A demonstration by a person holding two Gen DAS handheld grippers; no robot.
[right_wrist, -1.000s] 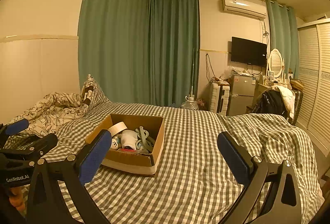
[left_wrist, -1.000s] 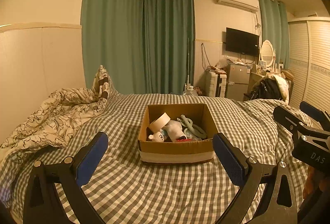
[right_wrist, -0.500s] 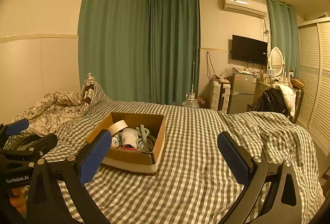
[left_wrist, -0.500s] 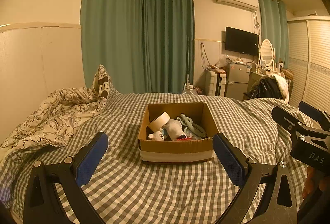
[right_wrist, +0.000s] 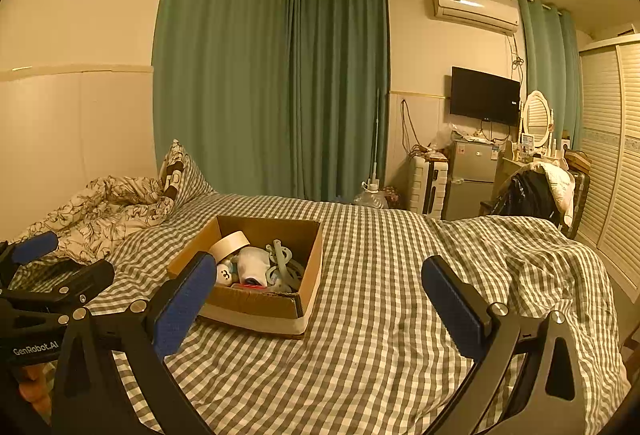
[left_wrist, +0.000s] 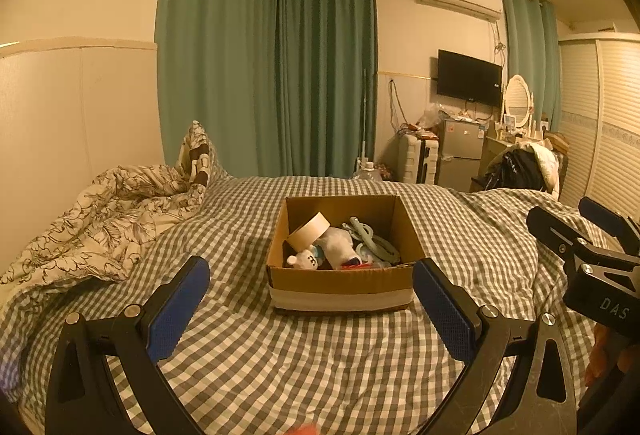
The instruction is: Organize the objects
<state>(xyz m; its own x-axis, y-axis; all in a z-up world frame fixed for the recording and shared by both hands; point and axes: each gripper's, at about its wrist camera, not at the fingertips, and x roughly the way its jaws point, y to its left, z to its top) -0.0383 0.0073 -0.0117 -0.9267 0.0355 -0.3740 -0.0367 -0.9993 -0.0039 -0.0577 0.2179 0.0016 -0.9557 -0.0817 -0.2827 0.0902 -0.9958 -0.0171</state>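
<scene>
Cardboard box [left_wrist: 340, 277] set mid-bed on checked bedspread [left_wrist: 280, 355], open top, holding tape roll [left_wrist: 309, 231], small white toy [left_wrist: 303, 259], grey-green plastic pieces [left_wrist: 370, 241] (jumbled, some overlapping). No loose item seen on bedspread. Left gripper [left_wrist: 311, 309] held just short of box, fingers spread wide, nothing held. Right gripper [right_wrist: 319, 305] off box's right side, fingers likewise spread, empty. Scene fits either items awaiting removal or items already gathered; step not settled.

Both wrist views face the bed's box [left_wrist: 340, 275], near.
</scene>
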